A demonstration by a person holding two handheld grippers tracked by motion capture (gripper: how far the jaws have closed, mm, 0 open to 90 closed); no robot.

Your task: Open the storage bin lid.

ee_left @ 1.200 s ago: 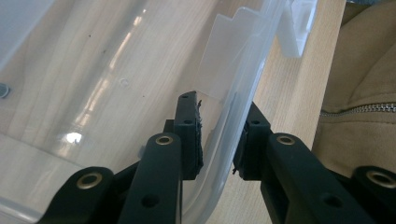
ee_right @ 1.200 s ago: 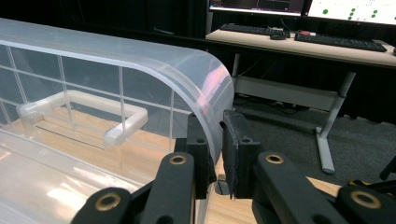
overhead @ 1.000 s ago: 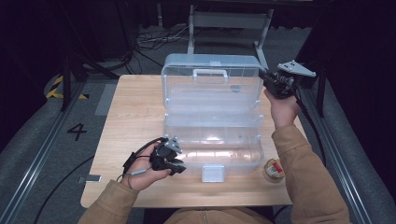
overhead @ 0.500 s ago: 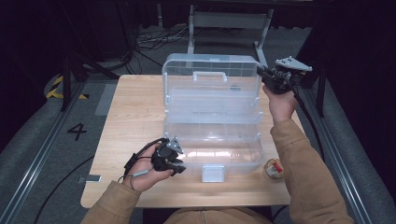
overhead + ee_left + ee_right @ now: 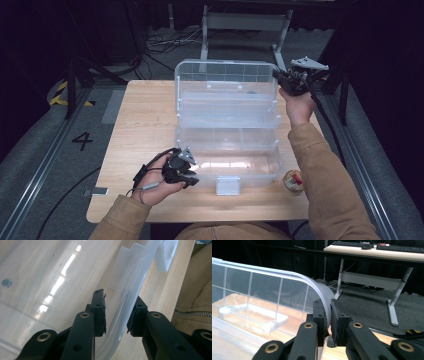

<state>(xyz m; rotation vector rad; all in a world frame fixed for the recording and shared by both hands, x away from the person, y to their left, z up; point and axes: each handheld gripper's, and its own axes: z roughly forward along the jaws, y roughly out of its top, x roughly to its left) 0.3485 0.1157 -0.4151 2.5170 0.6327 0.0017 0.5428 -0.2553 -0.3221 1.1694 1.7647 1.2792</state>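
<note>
A clear plastic organiser box (image 5: 227, 150) stands open on the wooden table (image 5: 145, 125), its tiered trays stepped back. Its gridded lid (image 5: 225, 75) is raised at the far side. My right gripper (image 5: 281, 79) is shut on the lid's right corner; in the right gripper view the pads (image 5: 328, 312) pinch the curved lid rim (image 5: 287, 276). My left gripper (image 5: 190, 176) is at the box's near left corner. In the left gripper view its jaws (image 5: 116, 312) straddle the bottom tray's rounded wall (image 5: 135, 287) and hold it.
A white latch (image 5: 228, 185) hangs from the box's front edge. A small round roll (image 5: 293, 181) lies on the table by the near right corner of the box. Cables and a desk frame (image 5: 245, 22) are on the floor beyond the table.
My right gripper has moved slightly left and away with the lid's corner, and the lid now stands more upright. The left gripper has stayed put.
</note>
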